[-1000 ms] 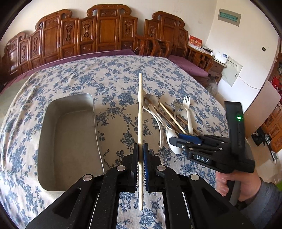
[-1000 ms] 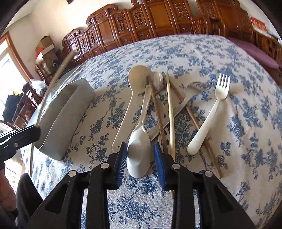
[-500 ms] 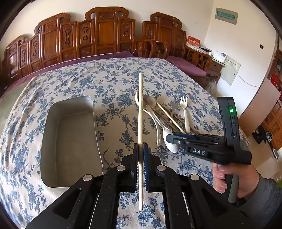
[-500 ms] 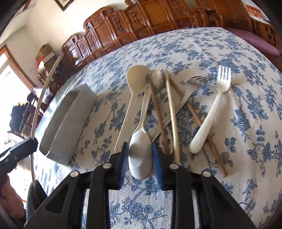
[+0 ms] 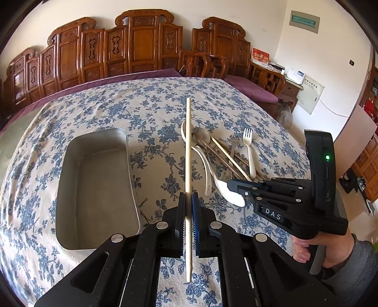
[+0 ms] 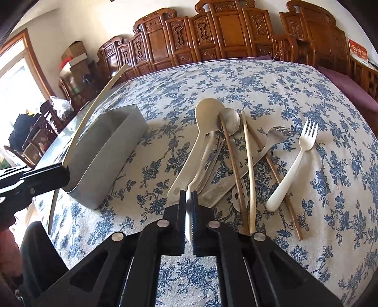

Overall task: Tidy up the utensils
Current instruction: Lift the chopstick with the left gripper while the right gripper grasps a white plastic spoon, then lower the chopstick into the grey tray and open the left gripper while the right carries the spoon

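Chopstick (image 5: 188,151) clamped in left claw (image 5: 188,200); right claw (image 6: 188,200) grips white spoon (image 5: 230,192) — 1 tray (image 5: 70,165), 2 forks.

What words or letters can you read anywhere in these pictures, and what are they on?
"DAS": white letters on the side of the right gripper, seen from the left wrist camera.
Red card on the side cabinet: gold writing, too blurred to read.
Wall sign high on the wall: too small to read.
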{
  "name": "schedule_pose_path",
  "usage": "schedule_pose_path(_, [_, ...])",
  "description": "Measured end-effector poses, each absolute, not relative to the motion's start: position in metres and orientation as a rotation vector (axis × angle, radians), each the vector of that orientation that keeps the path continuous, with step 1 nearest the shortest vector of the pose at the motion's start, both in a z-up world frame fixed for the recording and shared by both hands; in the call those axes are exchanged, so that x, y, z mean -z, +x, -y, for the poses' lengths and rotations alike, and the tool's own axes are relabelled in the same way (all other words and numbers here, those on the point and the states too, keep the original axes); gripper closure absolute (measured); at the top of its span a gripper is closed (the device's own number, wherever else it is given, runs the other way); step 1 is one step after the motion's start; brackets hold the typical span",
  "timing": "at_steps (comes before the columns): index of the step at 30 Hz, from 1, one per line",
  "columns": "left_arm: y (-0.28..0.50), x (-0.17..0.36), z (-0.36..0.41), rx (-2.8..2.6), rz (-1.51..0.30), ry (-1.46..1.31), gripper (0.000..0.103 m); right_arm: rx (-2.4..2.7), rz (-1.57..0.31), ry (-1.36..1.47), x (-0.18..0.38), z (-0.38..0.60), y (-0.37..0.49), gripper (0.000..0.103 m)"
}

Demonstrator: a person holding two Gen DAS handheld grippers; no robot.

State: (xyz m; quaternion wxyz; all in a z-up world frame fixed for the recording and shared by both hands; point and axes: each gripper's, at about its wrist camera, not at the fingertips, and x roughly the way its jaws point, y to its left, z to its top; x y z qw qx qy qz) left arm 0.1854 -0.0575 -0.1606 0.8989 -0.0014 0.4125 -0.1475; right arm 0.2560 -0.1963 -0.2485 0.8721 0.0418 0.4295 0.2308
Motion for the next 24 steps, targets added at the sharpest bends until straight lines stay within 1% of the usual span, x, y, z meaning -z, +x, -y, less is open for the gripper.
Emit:
schedule_pose_path(4, [0.186,0.157,0.049,0.290,-0.849,-0.009,0.099,-0.488,-0.890,0.063,0.246,0.191,0.252,0.101])
schedule_pose_path(16, [0.197,0.142,0.005,0.217,-0.820,0.000,0.099,-0.473,-0.812,0.072,0.223,0.199,0.240,0.101])
schedule_pose_path(24, [0.221,0.154,-0.024,0.166,-0.873,0.034,0.099,-0.517,-0.761,0.061,0.198,0.183,0.227,0.101])
